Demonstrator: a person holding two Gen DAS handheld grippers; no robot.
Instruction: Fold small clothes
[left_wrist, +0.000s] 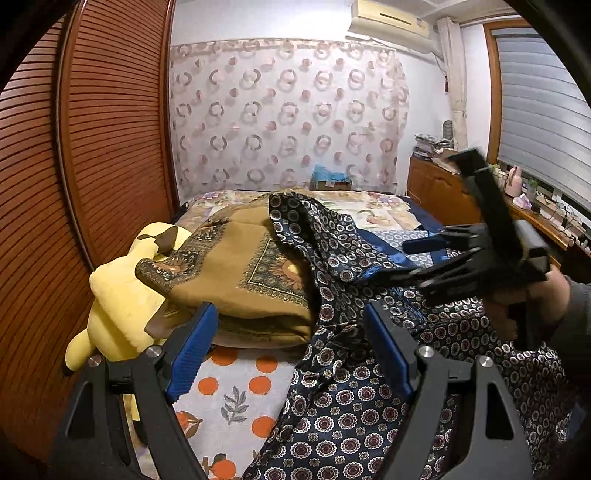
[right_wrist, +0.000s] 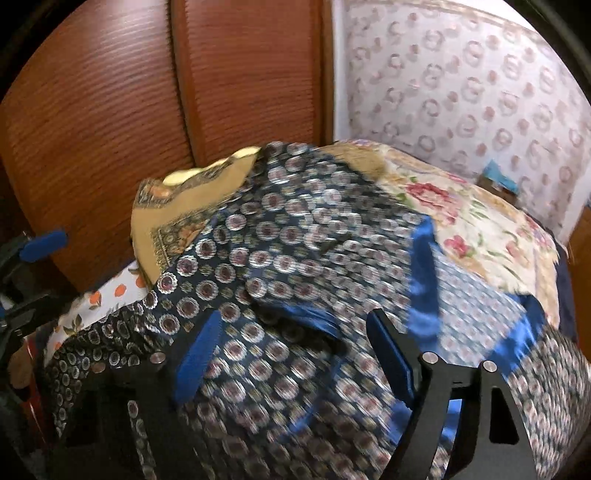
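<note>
1. Navy satin, printed with small round medallions and edged in bright blue, is lying crumpled across the bed (left_wrist: 236, 402): this patterned garment (left_wrist: 343, 413) is spreading from the near right up over a folded tan blanket (left_wrist: 243, 280).
2. From the left wrist view, the left claw (left_wrist: 291, 354) is hovering with its blue pads well apart; a ridge of the garment is lying between them, but neither pad is pressing on it.
3. Only that view is showing the yellow plush toy (left_wrist: 118, 306) lying against the tan blanket beside the slatted wooden wardrobe door (left_wrist: 92, 147), and the person's hand (left_wrist: 524, 306) gripping the right tool's handle at the right edge.
4. Only there are the air conditioner (left_wrist: 391, 18) and the window blind (left_wrist: 539, 107) appearing.
5. The right wrist view, heavily blurred, is showing the right claw (right_wrist: 295, 354) directly above the garment (right_wrist: 295, 251), pads spread, with nothing clamped.
6. That view alone is revealing the garment's broad blue satin band (right_wrist: 421, 266) lying beside the floral quilt (right_wrist: 472, 229), and is catching the left claw (right_wrist: 40, 243) at its far left edge.
</note>
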